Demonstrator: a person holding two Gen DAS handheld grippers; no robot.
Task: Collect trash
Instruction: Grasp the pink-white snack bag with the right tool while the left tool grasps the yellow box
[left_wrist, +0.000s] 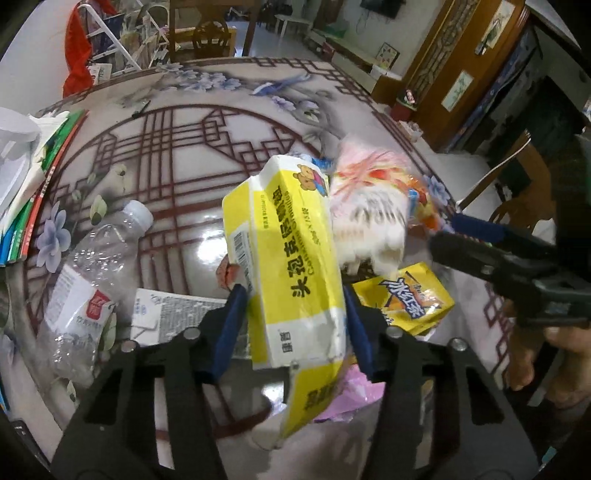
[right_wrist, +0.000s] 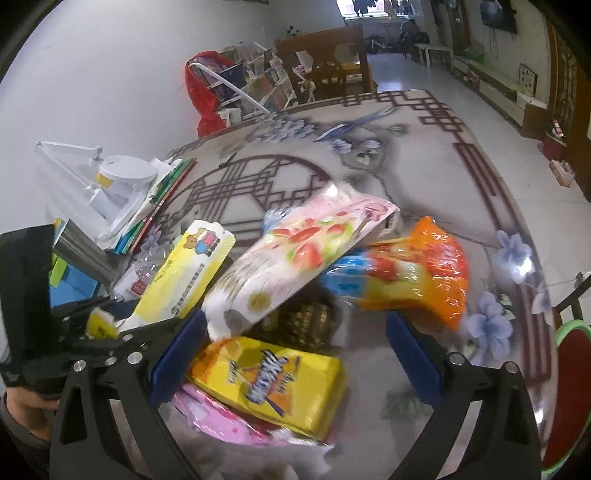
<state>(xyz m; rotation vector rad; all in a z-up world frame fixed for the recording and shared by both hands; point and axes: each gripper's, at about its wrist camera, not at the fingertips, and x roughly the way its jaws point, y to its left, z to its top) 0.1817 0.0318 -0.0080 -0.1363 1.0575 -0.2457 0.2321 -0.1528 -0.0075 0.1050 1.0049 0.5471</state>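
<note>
The left gripper clamps the light, crushable yellow medicine box mid-body; the right gripper hangs spread above a yellow drink carton.

A plain white wall runs along the left. The floor is pale and glossy, catching light from a bright window at the far end. A dark wooden chair stands at the far edge of the bench, whose top carries red lattice lines and blue flowers. Beside the chair is a book rack with a red cloth draped next to it. On the right stands a carved wooden partition. A low white table sits farther back.
</note>
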